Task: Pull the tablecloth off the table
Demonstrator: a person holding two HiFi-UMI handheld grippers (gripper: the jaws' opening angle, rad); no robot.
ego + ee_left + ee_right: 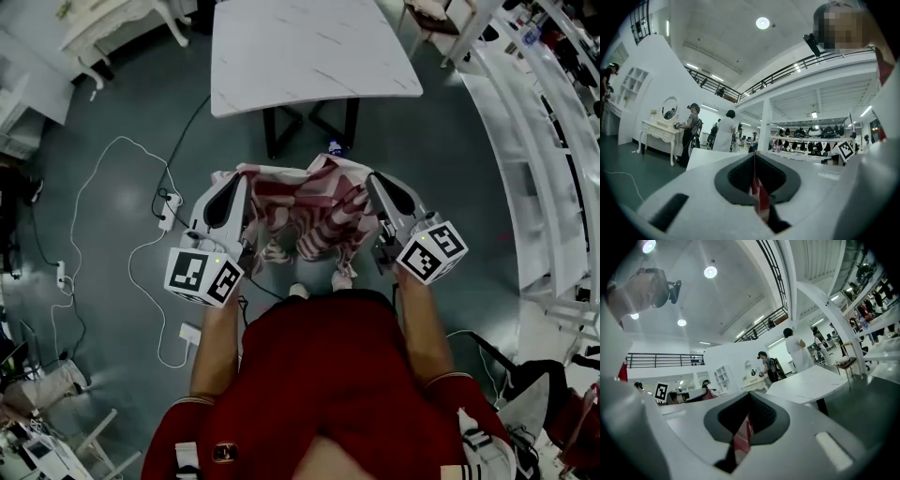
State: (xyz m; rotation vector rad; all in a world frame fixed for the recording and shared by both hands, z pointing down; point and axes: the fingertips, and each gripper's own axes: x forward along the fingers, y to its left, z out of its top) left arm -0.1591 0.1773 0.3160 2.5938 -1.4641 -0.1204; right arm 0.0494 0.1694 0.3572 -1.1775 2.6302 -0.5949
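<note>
The red-and-white striped tablecloth (pixel 309 211) hangs in the air between my two grippers, off the white marble table (pixel 309 52), which stands bare beyond it. My left gripper (pixel 242 175) is shut on the cloth's left corner; a strip of red-and-white cloth (pixel 759 197) shows pinched between its jaws. My right gripper (pixel 368 176) is shut on the right corner, with the cloth (pixel 742 439) caught between its jaws. The cloth sags in folds above the person's feet. Both grippers point level toward the table.
White cables and a power strip (pixel 169 208) lie on the grey floor at the left. A bottle (pixel 335 147) stands by the table's black legs. White shelving (pixel 525 122) runs along the right. People stand by a white dressing table (pixel 658 133) in the distance.
</note>
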